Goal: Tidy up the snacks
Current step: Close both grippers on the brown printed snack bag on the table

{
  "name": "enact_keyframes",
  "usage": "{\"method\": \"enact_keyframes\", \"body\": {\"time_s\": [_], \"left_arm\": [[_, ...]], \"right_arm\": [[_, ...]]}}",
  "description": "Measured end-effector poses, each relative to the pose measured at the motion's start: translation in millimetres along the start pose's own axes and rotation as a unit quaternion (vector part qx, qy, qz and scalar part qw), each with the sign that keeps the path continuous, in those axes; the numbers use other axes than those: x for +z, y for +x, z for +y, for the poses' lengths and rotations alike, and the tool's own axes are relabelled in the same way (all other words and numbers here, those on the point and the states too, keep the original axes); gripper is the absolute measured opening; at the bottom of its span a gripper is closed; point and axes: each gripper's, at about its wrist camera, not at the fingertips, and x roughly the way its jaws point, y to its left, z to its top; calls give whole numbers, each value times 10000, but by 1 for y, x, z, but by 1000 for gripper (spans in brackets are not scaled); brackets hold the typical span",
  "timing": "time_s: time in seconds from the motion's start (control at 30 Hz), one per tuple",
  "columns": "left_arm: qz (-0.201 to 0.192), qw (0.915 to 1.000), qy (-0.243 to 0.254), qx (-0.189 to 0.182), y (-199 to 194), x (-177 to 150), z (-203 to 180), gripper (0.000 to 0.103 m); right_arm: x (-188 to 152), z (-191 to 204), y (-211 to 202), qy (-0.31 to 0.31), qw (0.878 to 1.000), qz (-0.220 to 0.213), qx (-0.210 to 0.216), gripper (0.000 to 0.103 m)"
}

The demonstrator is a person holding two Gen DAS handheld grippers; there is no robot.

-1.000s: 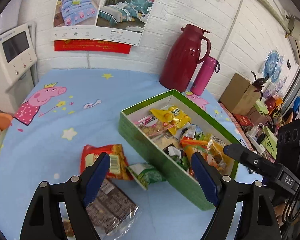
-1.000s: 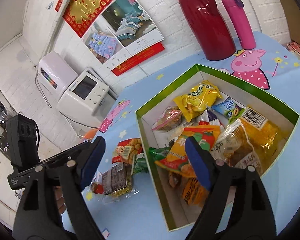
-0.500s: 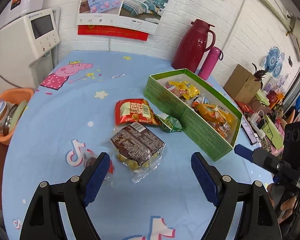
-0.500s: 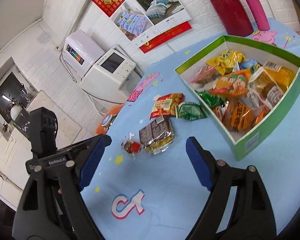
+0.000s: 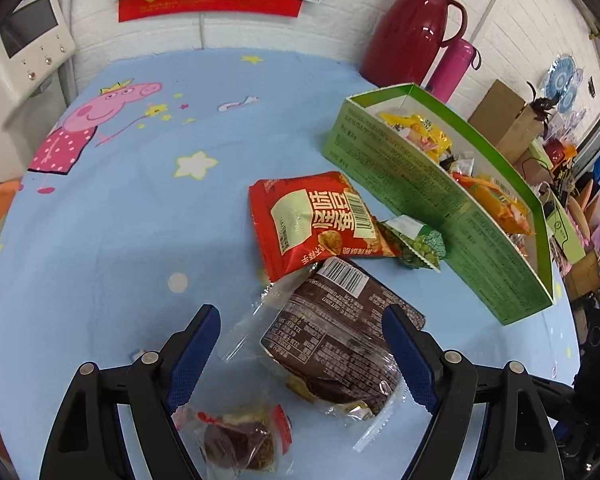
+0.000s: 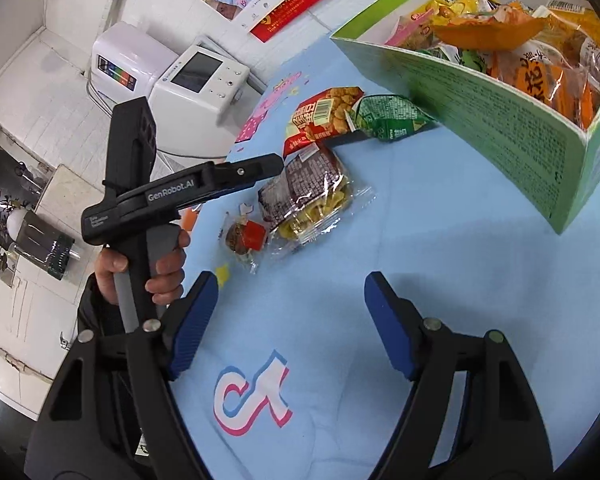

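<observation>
A green box [image 5: 440,200] [image 6: 500,120] packed with snack packets sits on the blue tablecloth. Beside it lie a red packet [image 5: 312,220] [image 6: 324,116], a small green packet [image 5: 416,244] [image 6: 388,118], a brown-labelled clear packet [image 5: 336,340] [image 6: 308,192] and a small clear-wrapped snack [image 5: 240,440] [image 6: 244,236]. My left gripper [image 5: 300,356] hangs open right over the brown packet, which shows between its fingers. My right gripper [image 6: 290,324] is open over bare cloth near a printed logo, holding nothing.
A dark red thermos jug [image 5: 412,28] and pink bottle [image 5: 452,68] stand by the brick wall behind the box. A white appliance [image 5: 24,64] [image 6: 196,84] sits left of the table. A hand [image 6: 148,256] grips the left tool's handle. Cardboard boxes and clutter lie far right.
Both grippers pulled back from over the box, then the left one dropped low towards the loose packets, now over the brown one. The right has lowered over the cloth.
</observation>
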Motion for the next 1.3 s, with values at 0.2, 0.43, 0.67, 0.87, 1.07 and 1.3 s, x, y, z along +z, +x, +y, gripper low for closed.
{"method": "enact_keyframes", "body": {"time_s": [0.2,0.43,0.67,0.87,1.07,1.3], "left_arm": [[260,9970,-46,-727,8,-25,-14,83],[242,9922,72,-1223,-13,-77,-47,83],[342,9866,-333,-1562,-6,-64,-23,82],[426,9846,-78,-1693,-2,-59,-18,71],[260,9852,-86,-1689,3,-63,-29,49],[68,9842,-434,-1714,-4,-71,-45,26]], "right_arm": [[1,-12,-16,8,9997,-200,-152,77],[-9,-35,-39,167,9989,-296,-331,77],[-5,-40,-24,443,9989,-138,-48,65],[0,-41,-4,620,9981,-1,60,57],[9,-38,11,475,9987,-117,-174,44],[-2,-30,-11,269,9977,-312,-546,36]]}}
